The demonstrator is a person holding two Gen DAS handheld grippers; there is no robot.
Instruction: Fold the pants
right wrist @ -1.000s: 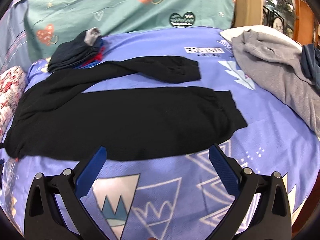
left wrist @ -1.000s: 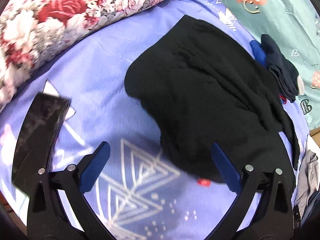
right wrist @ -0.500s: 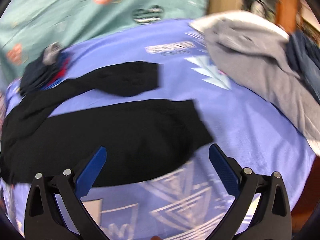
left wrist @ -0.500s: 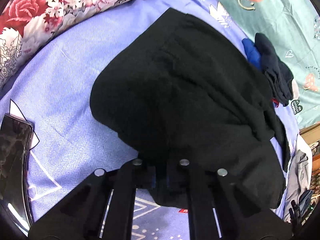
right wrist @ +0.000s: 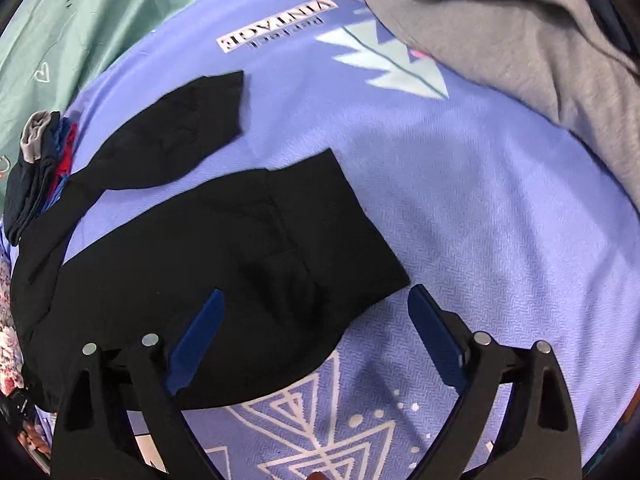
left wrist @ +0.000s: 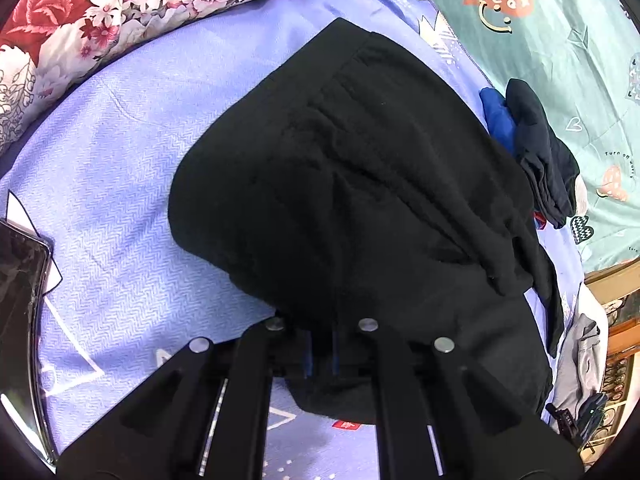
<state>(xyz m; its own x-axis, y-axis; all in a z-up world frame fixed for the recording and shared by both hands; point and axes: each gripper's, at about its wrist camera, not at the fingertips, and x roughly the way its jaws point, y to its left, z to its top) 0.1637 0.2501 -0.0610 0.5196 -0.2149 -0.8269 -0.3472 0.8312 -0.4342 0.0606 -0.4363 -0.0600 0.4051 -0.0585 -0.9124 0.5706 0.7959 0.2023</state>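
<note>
While spread flat | pants (left wrist: pixel 360 208) waist pinched in left hand-held gripper (left wrist: pixel 320 354)

Left wrist view: close above the waist end of the black pants (left wrist: pixel 340 200), looking steeply down toward a floral pillow (left wrist: pixel 100 20). Right wrist view: close above the pants' leg end (right wrist: pixel 248 248), facing a grey garment (right wrist: pixel 520 40). Shared: pants, purple bedsheet (left wrist: pixel 120 140), folded clothes pile (left wrist: pixel 540 160).

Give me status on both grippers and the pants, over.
Left gripper shut on black pants waist edge. Right gripper open, closing over near leg cuff, no grip yet. Far leg splayed apart.
</note>
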